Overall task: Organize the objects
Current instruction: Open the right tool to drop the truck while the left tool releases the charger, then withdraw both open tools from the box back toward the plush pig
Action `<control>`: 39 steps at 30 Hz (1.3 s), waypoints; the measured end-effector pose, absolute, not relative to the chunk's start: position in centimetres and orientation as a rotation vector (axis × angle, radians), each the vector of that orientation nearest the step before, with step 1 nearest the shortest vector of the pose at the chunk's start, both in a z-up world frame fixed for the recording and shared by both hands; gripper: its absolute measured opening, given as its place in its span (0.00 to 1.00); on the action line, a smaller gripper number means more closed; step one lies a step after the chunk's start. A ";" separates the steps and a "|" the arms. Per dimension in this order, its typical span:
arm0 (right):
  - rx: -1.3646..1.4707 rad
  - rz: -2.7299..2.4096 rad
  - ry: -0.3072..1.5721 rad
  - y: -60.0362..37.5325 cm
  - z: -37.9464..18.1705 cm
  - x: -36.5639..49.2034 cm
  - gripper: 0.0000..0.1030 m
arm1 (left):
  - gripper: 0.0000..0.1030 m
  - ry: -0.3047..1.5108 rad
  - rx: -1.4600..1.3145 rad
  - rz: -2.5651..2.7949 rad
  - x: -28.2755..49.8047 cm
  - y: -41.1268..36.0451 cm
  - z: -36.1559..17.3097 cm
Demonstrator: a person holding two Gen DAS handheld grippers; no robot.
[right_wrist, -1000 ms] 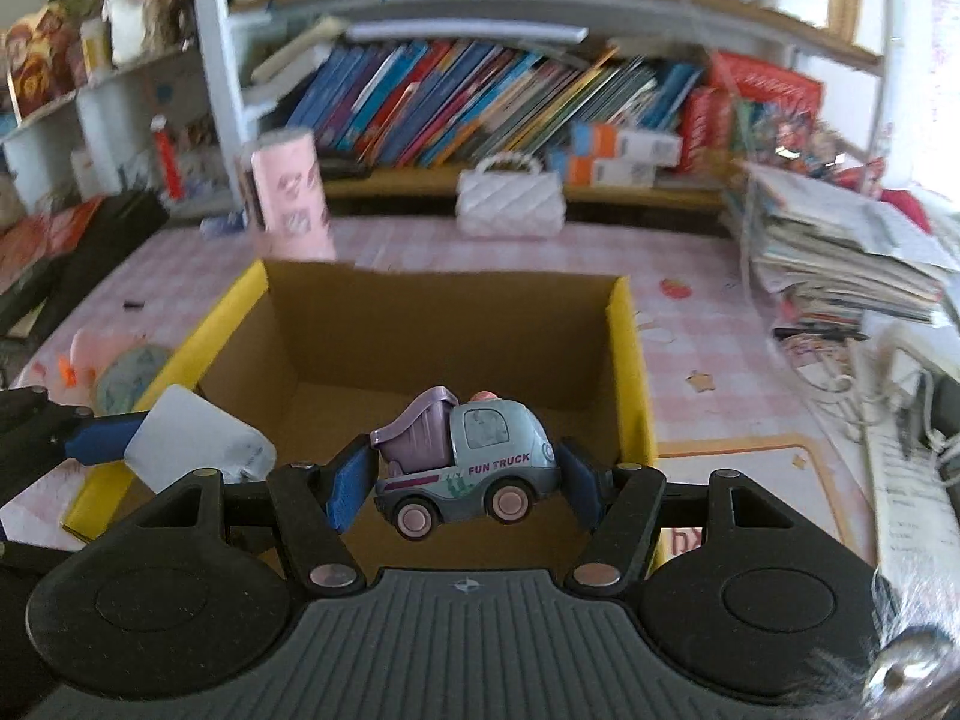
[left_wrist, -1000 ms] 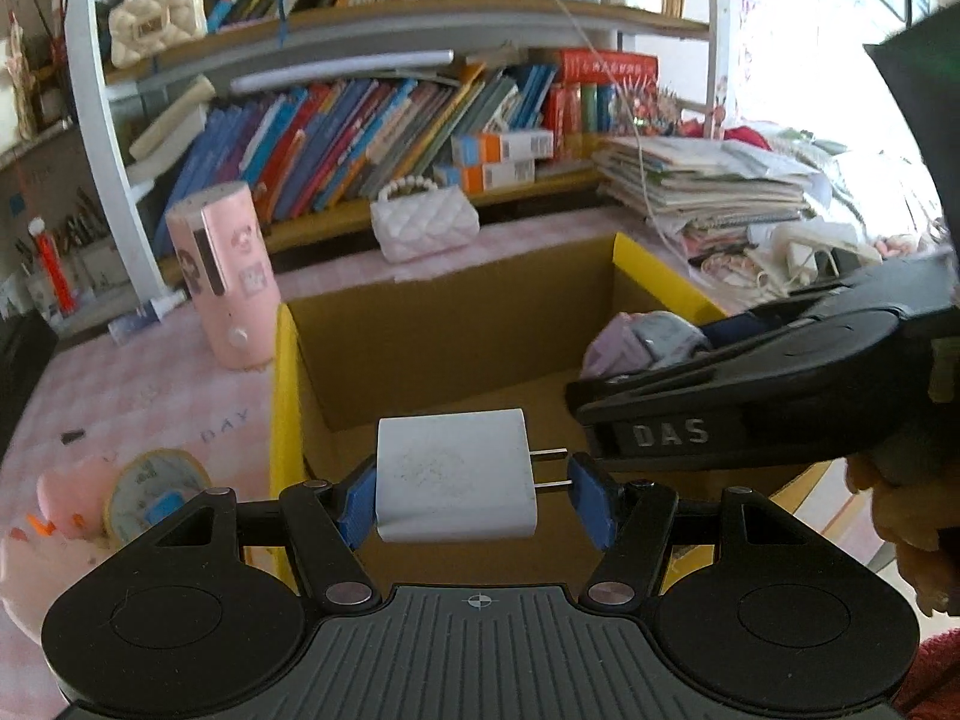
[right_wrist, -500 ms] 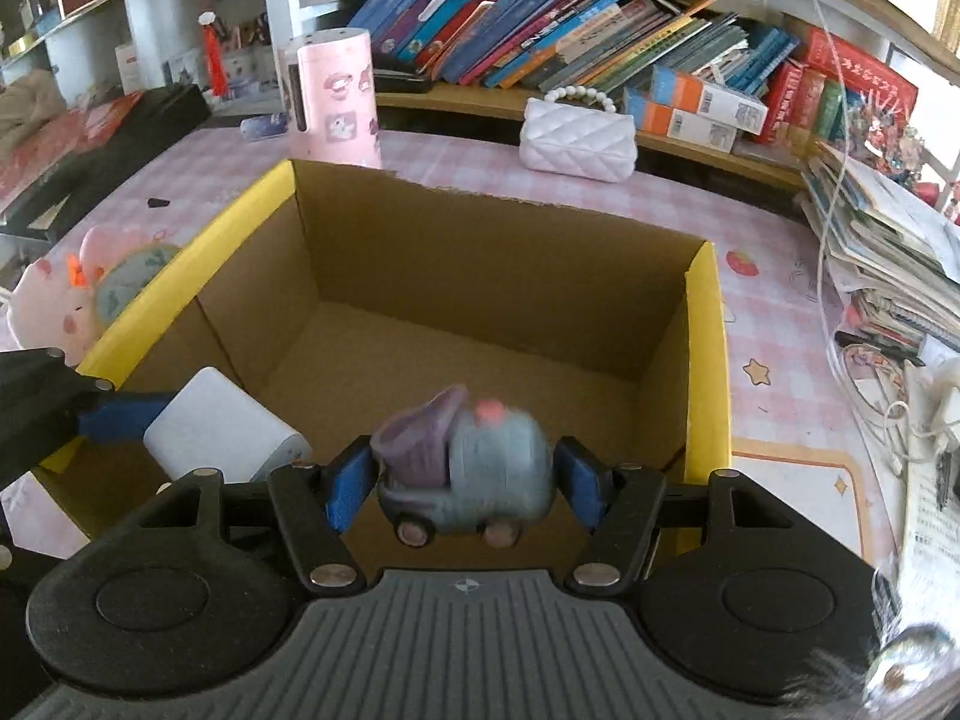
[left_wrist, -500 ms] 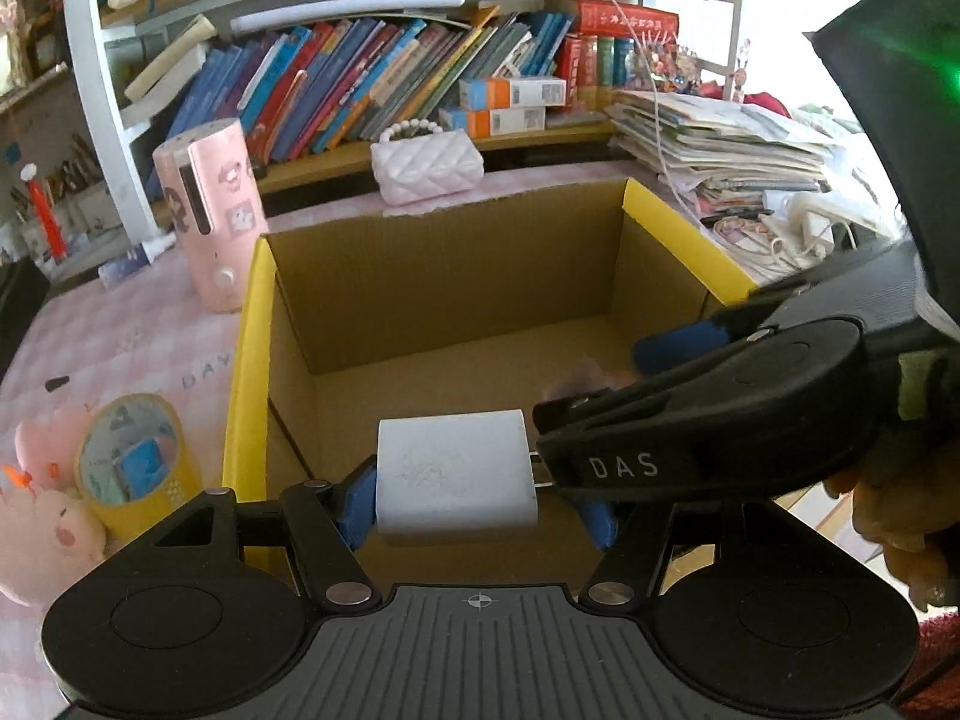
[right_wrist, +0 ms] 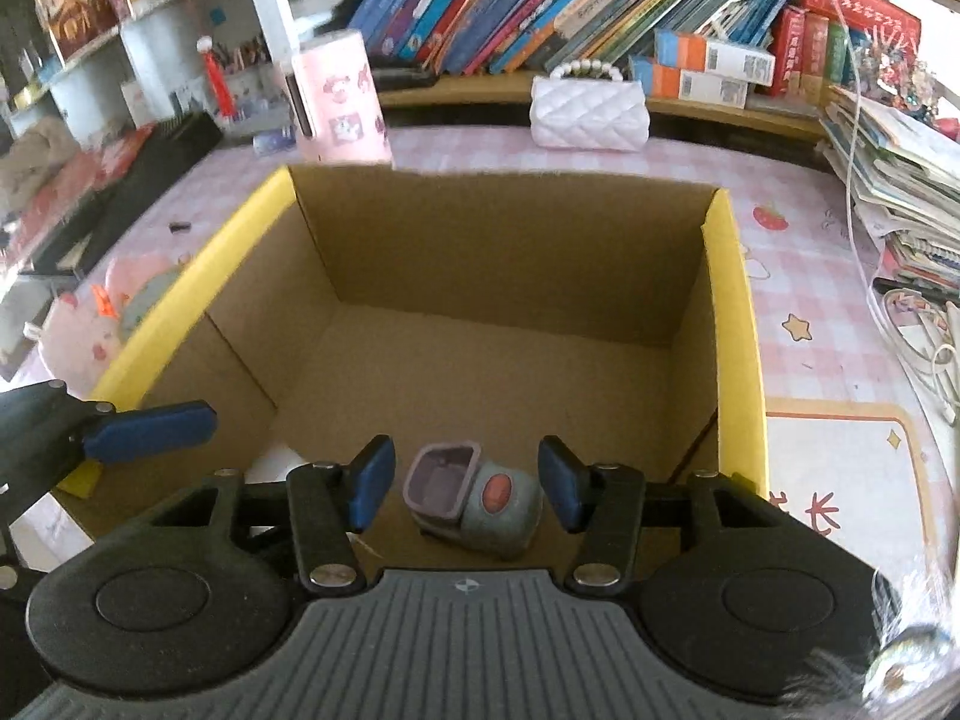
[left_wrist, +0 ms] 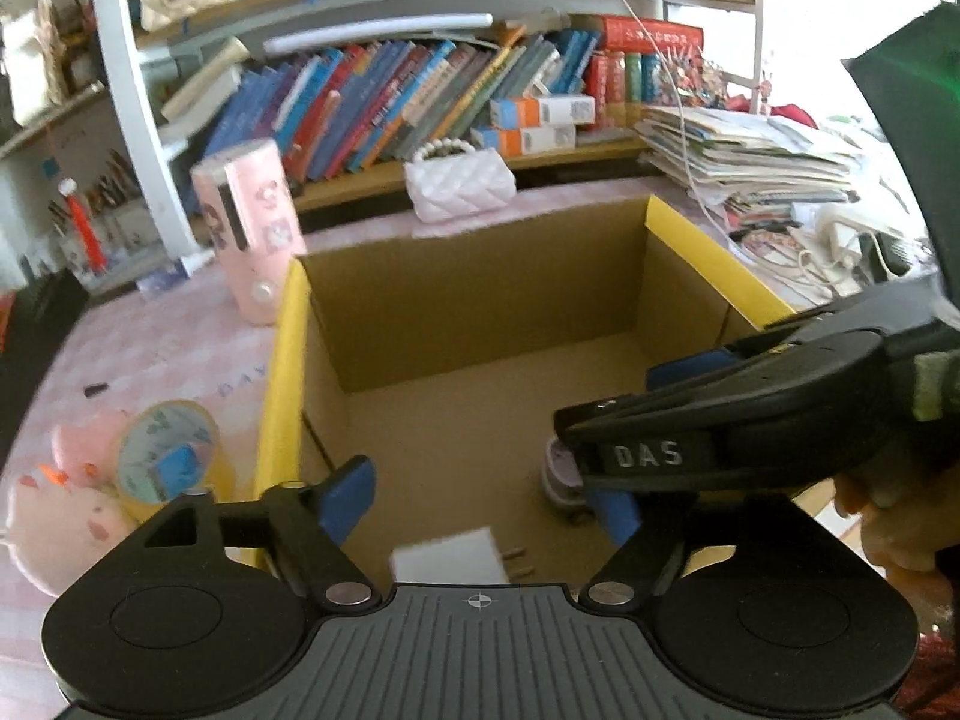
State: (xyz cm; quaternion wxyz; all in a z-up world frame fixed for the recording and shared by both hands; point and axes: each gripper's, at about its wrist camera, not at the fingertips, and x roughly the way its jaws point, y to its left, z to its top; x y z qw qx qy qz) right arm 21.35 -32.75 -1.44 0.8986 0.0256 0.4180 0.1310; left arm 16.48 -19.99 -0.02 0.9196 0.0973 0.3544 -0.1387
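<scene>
A cardboard box with yellow rims (left_wrist: 282,360) (right_wrist: 729,312) stands open in front of both grippers. My left gripper (left_wrist: 480,498) is open over the box; the white charger plug (left_wrist: 447,558) lies below it on the box floor. My right gripper (right_wrist: 465,483) is open; the grey-and-purple toy truck (right_wrist: 474,498) lies between and below its fingers inside the box. The truck's purple end (left_wrist: 558,471) shows in the left wrist view behind the right gripper's body (left_wrist: 750,420). A left gripper finger (right_wrist: 150,429) shows in the right wrist view.
A pink cylinder (left_wrist: 249,234) (right_wrist: 339,102) and a white quilted purse (left_wrist: 459,183) (right_wrist: 591,105) stand behind the box. A yellow tape roll (left_wrist: 168,456) and pink plush (left_wrist: 66,516) lie left of it. Stacked papers (right_wrist: 900,180) and cables lie to the right. Bookshelves fill the back.
Both grippers opened over the box. The charger dropped from the left gripper and the toy truck dropped from the right gripper onto the box floor.
</scene>
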 end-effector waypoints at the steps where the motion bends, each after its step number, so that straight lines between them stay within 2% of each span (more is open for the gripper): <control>1: 0.061 0.271 0.851 -32.8 -1.2 21.1 0.49 | 0.79 0.720 0.193 -0.288 16.4 -19.9 0.2; 10: 0.101 0.185 0.650 -33.7 1.5 17.3 0.49 | 0.81 0.602 0.185 -0.296 14.4 -20.3 1.9; 14: 0.105 0.121 0.564 -34.5 2.5 15.4 0.49 | 0.86 0.556 0.154 -0.275 13.8 -20.0 2.5; 18: 0.118 0.048 0.500 -35.4 3.0 13.6 0.49 | 0.87 0.518 0.123 -0.264 13.2 -19.5 2.9; 35: 0.134 -0.186 0.487 -32.2 2.8 7.9 0.54 | 0.87 0.490 0.053 -0.301 9.4 -13.3 2.8; 39: 0.145 -0.227 0.510 -30.2 2.2 5.8 0.56 | 0.91 0.508 0.053 -0.316 7.8 -11.1 2.3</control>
